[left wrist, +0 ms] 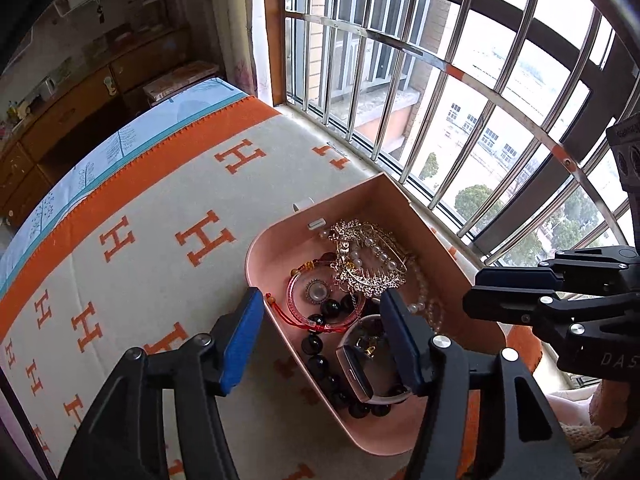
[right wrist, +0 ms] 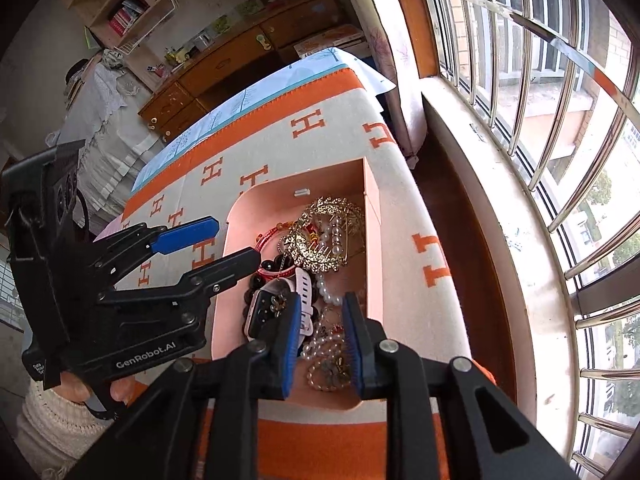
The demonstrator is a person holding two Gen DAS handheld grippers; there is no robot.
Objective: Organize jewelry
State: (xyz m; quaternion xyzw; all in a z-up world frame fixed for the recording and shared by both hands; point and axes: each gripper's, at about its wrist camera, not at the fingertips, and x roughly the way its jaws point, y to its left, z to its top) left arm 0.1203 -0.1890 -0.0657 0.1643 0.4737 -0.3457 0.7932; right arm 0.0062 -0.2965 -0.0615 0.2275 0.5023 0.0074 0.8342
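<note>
Left fingers [left wrist: 320, 312] spread wide astride pink box [left wrist: 256, 248] rim; right fingers [right wrist: 320, 312] narrow, empty, over jewelry.

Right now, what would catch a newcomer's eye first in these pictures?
A pink tray heaped with tangled jewelry sits on an orange-and-cream H-patterned blanket beside a barred window. A gold comb with pearls tops the pile, with a smartwatch nearer. Both hand-held grippers, left and right, hover open over the tray.

Both grippers are black linkage frames with silver pivot screws and blue finger pads. At lower left of the right wrist view, the left gripper [right wrist: 236, 242] bears white "GenRobot.AI" lettering above a cream knitted sleeve [right wrist: 52, 428].
</note>
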